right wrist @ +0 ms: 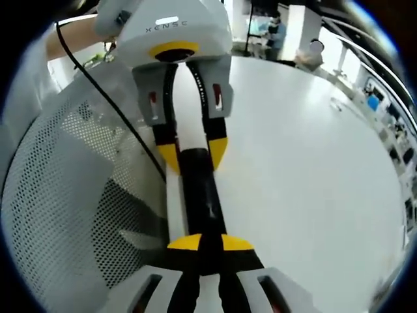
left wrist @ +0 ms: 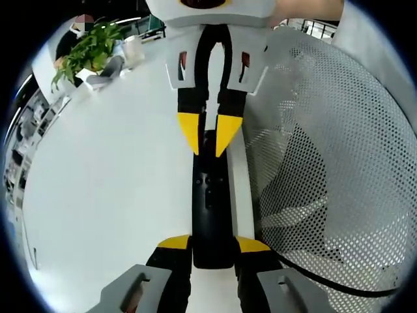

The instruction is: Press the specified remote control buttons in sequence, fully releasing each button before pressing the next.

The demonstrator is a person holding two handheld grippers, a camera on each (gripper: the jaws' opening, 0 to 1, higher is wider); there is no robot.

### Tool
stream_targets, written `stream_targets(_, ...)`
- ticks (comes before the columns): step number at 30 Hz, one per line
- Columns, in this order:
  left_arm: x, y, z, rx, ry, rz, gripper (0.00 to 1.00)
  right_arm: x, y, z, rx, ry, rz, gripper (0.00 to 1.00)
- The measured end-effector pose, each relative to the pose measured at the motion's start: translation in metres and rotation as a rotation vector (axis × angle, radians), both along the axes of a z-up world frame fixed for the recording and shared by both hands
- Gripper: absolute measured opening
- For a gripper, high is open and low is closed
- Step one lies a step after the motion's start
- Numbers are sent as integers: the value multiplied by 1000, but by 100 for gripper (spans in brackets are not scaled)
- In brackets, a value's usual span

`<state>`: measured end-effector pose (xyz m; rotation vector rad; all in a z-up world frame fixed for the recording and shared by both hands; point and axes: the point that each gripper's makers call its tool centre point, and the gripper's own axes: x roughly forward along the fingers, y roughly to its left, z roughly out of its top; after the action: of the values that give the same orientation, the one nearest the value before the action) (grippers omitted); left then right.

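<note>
A long black remote (left wrist: pixel 212 195) lies lengthwise between the two grippers above a white table. My left gripper (left wrist: pixel 213 244) is shut on its near end, one yellow-tipped jaw on each side edge. My right gripper (left wrist: pixel 208 145) comes in from the top of the left gripper view. Its yellow tips are drawn together and rest at the remote's far end, over the button face. In the right gripper view my right gripper (right wrist: pixel 210 243) is shut, tips down on the remote (right wrist: pixel 199 189), and the left gripper (right wrist: pixel 195 153) clamps the far end.
A white perforated mesh shell (left wrist: pixel 326 150) curves close beside the remote, with a black cable (left wrist: pixel 326 277) across it. The white table (left wrist: pixel 111 176) spreads wide on the other side. A potted plant (left wrist: pixel 91 49) and a cup stand at the far edge.
</note>
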<state>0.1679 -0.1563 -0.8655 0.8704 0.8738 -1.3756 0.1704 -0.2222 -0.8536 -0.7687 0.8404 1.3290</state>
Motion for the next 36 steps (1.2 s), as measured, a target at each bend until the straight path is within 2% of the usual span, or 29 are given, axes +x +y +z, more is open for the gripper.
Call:
stream_targets(7, 0, 0, 0, -5, 0, 2, 24, 0, 0, 0, -8, -1, 10, 5)
stream_targets(9, 0, 0, 0, -6, 0, 3, 24, 0, 0, 0, -14, -15, 61, 5)
stream_targets(18, 0, 0, 0, -1, 4, 0, 25, -1, 1, -1, -51, -24, 123, 5)
stream_targets(26, 0, 0, 0, 1, 1, -7, 25, 1, 3, -2, -105, 33, 85, 6)
stream_targets(32, 1, 0, 0, -9, 3, -3, 25, 1, 2, -3, -152, 55, 103, 6)
stream_targets(36, 1, 0, 0, -17, 8, -2, 25, 0, 2, -4, -184, 42, 147, 6)
